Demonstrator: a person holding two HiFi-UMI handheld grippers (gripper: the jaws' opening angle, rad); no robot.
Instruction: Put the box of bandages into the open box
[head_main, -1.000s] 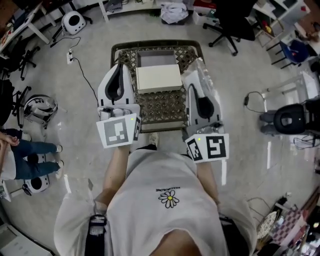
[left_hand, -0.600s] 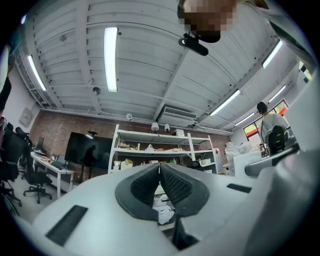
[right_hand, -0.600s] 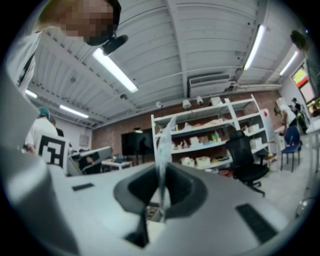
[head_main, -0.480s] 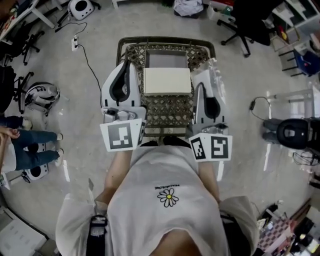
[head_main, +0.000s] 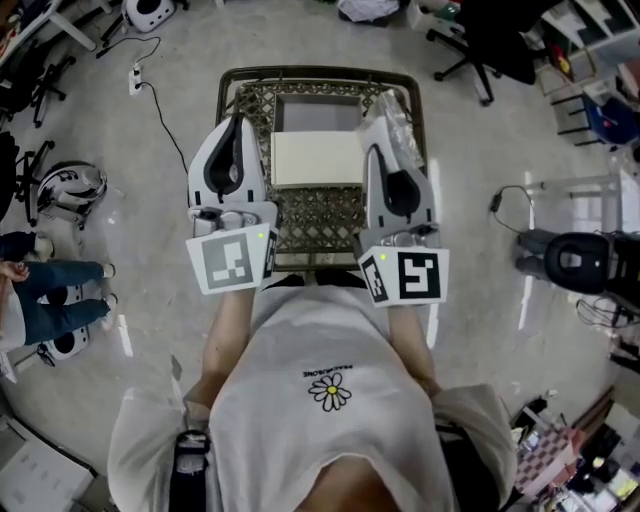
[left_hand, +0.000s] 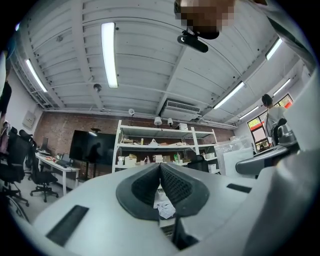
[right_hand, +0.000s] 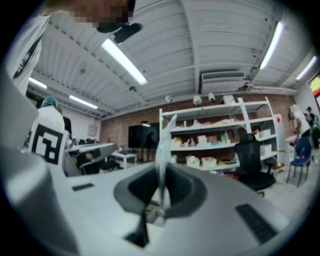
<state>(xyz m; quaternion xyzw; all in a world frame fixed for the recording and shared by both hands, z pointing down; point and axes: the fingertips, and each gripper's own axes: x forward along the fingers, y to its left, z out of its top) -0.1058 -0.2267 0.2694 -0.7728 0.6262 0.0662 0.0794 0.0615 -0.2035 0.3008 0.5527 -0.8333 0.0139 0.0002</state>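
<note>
Left gripper (left_hand: 160, 170) jaws closed, empty. Right gripper (right_hand: 162, 187) jaws pinch clear plastic film (right_hand: 164, 140). Cream box (head_main: 318, 158), likely the bandages, lies on the counter (head_main: 320, 215) at six o'clock of the open box (head_main: 318, 110), not yet inside.

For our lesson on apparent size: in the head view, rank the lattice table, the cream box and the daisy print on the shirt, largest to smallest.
1. lattice table
2. cream box
3. daisy print, smallest even though it is nearest the camera
</note>
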